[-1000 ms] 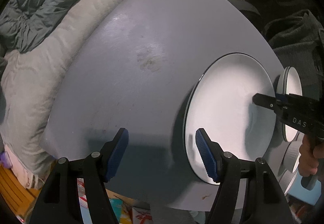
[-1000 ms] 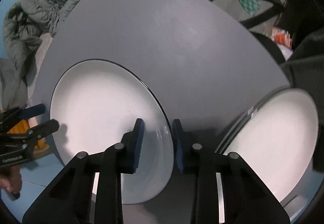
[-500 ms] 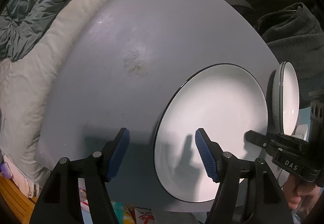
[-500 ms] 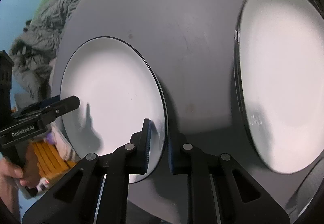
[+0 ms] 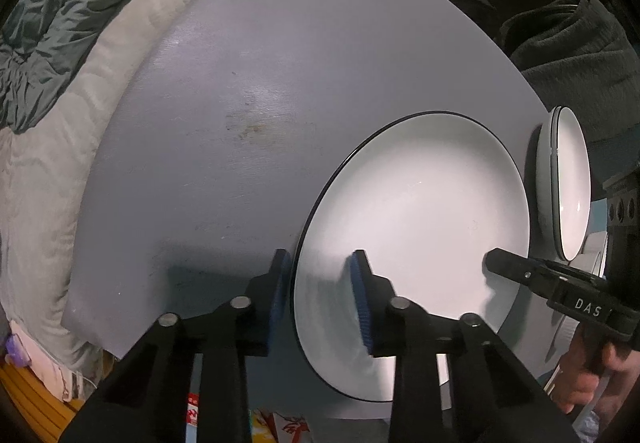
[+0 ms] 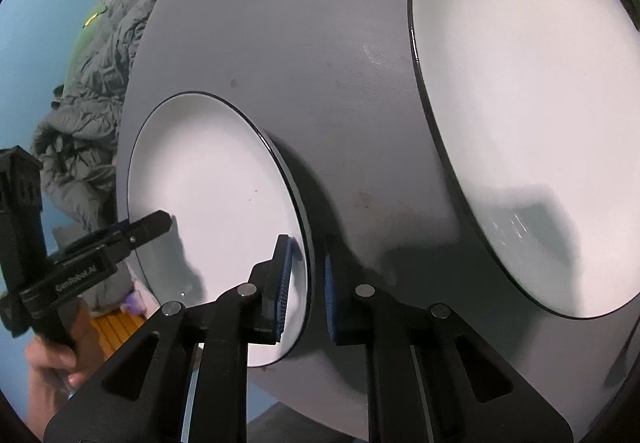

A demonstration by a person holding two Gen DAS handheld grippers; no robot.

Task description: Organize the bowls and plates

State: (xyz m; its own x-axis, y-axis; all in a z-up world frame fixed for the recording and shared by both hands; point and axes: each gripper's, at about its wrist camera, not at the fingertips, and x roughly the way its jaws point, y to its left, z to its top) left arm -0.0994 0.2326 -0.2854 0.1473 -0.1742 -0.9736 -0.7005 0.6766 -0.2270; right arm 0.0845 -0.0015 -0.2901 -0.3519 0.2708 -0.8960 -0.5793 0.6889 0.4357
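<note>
Left gripper (image 5: 320, 295): jaws part-way open, straddling the near-left rim of the white plate; one blue pad sits outside the rim, the other lies over the plate's face. A gap shows at the outer pad, so no firm clamp is seen.
Right gripper (image 6: 306, 283): jaws narrowed around the near-right rim of the same plate, one pad above the face, one beyond the edge. A thin gap remains on the outer side; whether the pads press the rim, I cannot tell.
White plate (image 5: 416, 243): black-rimmed, lying on the grey table, directly ahead of both grippers, held between them at opposite edges. In the right wrist view its right edge seems raised off the table, with shadow beneath.
Second plate (image 6: 528, 115): large, white, dark rim, ahead and to the right of the right gripper, apart from the first plate.
Bowl (image 5: 570, 183): white, dark rim, just beyond the far-right edge of the plate as seen from the left gripper; near the table's edge.
Grey table (image 5: 248, 83): rubbed, stained patch ahead of the left gripper.
Bedding (image 5: 52, 43): green quilt and pale blanket, left of the table.
Hand (image 5: 584, 371): grips the right gripper's handle, lower right in the left wrist view.
</note>
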